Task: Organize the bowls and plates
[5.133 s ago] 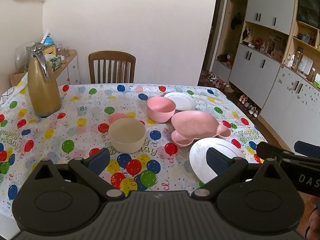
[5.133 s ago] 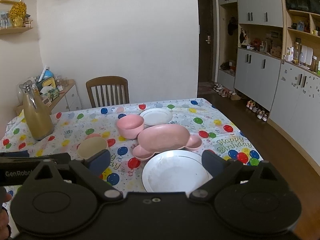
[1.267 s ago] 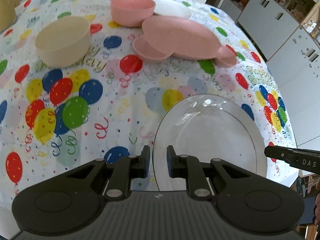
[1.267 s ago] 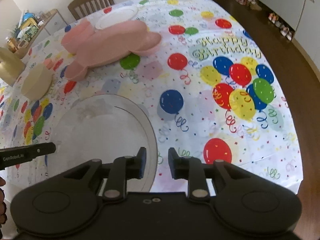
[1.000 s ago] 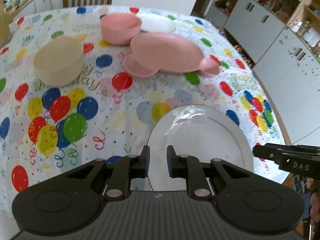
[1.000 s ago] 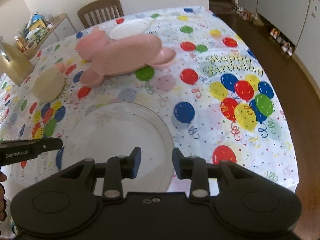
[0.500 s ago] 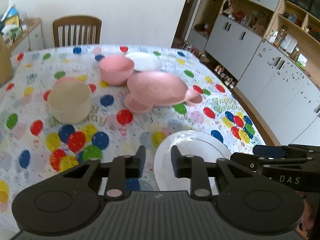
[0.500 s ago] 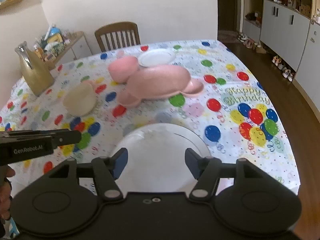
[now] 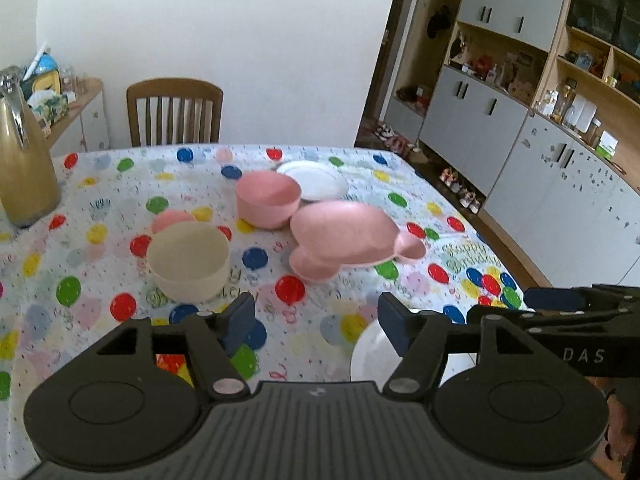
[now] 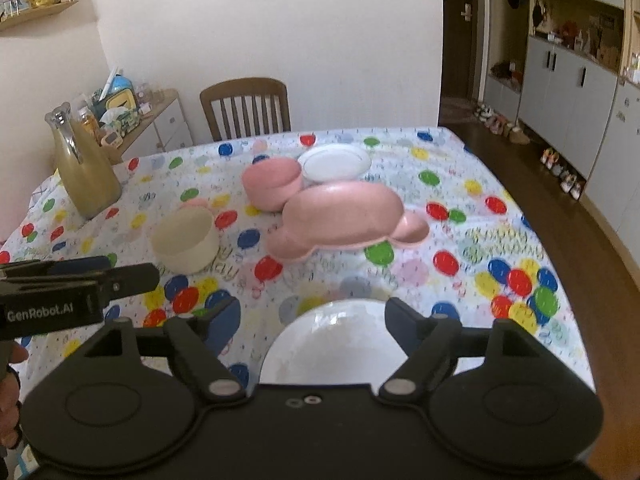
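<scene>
A large white plate (image 10: pixel 340 340) lies flat on the balloon tablecloth near the front edge, also seen low in the left wrist view (image 9: pixel 372 356). My right gripper (image 10: pixel 314 320) hovers above it, jaws opening, pads clear of the rim. My left gripper (image 9: pixel 316 320) is to the plate's left, jaws opening, nothing between them. Farther back sit a pink mouse-shaped plate (image 9: pixel 344 236), a pink bowl (image 9: pixel 268 198), a cream bowl (image 9: pixel 188 260) and a small white plate (image 9: pixel 314 180).
A golden jug (image 9: pixel 24 168) stands at the table's far left. A wooden chair (image 9: pixel 174 112) is behind the table. Grey cabinets (image 9: pixel 520 128) and shoes line the right side beyond the table's right edge. A small pink dish (image 9: pixel 170 218) peeks from behind the cream bowl.
Both grippers were shut on the white plate's near rim; they have let go, spread their jaws, and risen back from the table. The plate now lies on the cloth.
</scene>
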A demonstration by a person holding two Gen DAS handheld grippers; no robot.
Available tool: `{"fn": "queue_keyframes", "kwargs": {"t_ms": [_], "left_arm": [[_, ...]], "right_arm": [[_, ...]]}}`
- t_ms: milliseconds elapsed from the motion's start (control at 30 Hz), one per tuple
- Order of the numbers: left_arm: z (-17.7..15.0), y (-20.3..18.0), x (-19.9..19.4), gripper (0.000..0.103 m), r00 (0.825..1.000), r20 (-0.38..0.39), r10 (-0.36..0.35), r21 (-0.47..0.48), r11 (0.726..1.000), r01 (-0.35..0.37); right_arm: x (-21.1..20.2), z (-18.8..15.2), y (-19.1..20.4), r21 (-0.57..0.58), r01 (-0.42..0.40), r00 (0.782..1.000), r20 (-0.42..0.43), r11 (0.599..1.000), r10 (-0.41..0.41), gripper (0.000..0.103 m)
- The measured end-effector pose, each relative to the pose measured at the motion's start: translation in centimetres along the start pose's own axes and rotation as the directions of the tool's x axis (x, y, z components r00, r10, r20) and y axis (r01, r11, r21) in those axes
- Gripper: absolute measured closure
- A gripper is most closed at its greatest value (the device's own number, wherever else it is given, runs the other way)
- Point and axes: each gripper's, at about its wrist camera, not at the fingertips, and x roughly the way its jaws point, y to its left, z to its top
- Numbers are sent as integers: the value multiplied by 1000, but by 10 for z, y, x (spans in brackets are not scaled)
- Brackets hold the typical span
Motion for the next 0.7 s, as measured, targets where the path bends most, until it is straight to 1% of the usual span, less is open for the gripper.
{"fn": "queue_keyframes", "kwargs": {"t_ms": [167,233,267,300,433,567,700], "left_arm": [[10,2,3,35,1000,19,11,-2,1000,-11],[16,3,6,30,999,27,23,1,1000,-23],[19,3,7,26,999,34,30,2,1000,-30],[22,3,9,24,999,41,35,4,999,-35],[38,4,24,24,997,39,61,3,998,-61],[54,2,46,21,996,32,85,7,996,-85],[73,3,71,21,994,18,104,11,994,-104]], "right_arm": [[2,19,5,-31,16,999,30,999,-15,15],[4,27,5,-42,20,999,42,999,-19,9],[5,32,6,-51,23,999,49,998,-20,9],[7,36,6,-60,21,998,52,998,-18,8],[20,55,2,-76,17,998,55,997,-13,5],[39,75,-5,-88,12,999,53,996,-7,4],[59,95,-13,-99,-3,999,53,995,8,3]]}}
